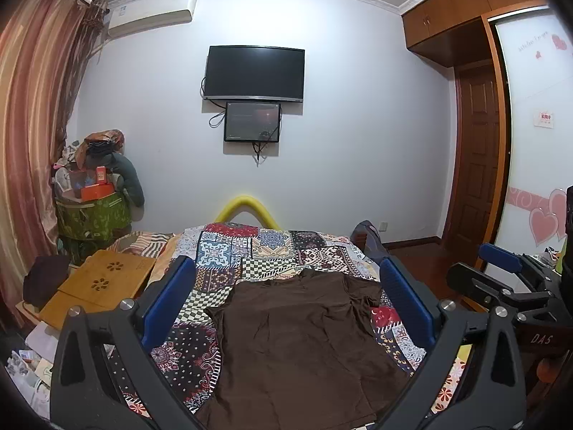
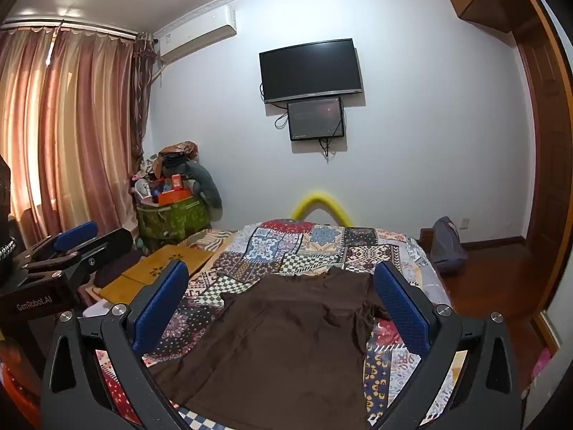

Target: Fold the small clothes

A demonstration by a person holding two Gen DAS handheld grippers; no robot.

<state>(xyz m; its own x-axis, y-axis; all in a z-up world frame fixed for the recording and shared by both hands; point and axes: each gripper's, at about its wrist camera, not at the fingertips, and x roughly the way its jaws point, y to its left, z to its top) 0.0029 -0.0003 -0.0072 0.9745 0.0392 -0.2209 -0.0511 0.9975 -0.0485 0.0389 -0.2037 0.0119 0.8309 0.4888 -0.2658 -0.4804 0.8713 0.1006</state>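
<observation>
**Both grippers spread above a brown shirt laid flat on the bed**

Nearest, the left gripper (image 1: 286, 299) is held with its blue fingers spread wide and nothing between them. The right gripper (image 2: 281, 302) is spread just as wide and also holds nothing. Neither touches the cloth.

The brown shirt (image 1: 304, 340) lies flat on the patchwork bedspread (image 1: 250, 254), hem at the near edge, collar pointing far. In the left wrist view it sits between the two fingers, and the right sleeve lies bunched near the right finger. In the right wrist view the shirt (image 2: 283, 337) again lies centred between the fingers, below them.

To the left of the bed, a wooden lap desk (image 1: 104, 279) rests near the edge. Farther left stands a green basket (image 1: 93, 215) piled with items. A yellow curved tube (image 1: 247, 208) rises at the far end of the bed. On the far wall hang a television (image 1: 255, 73) and a smaller screen (image 1: 252, 122).
</observation>
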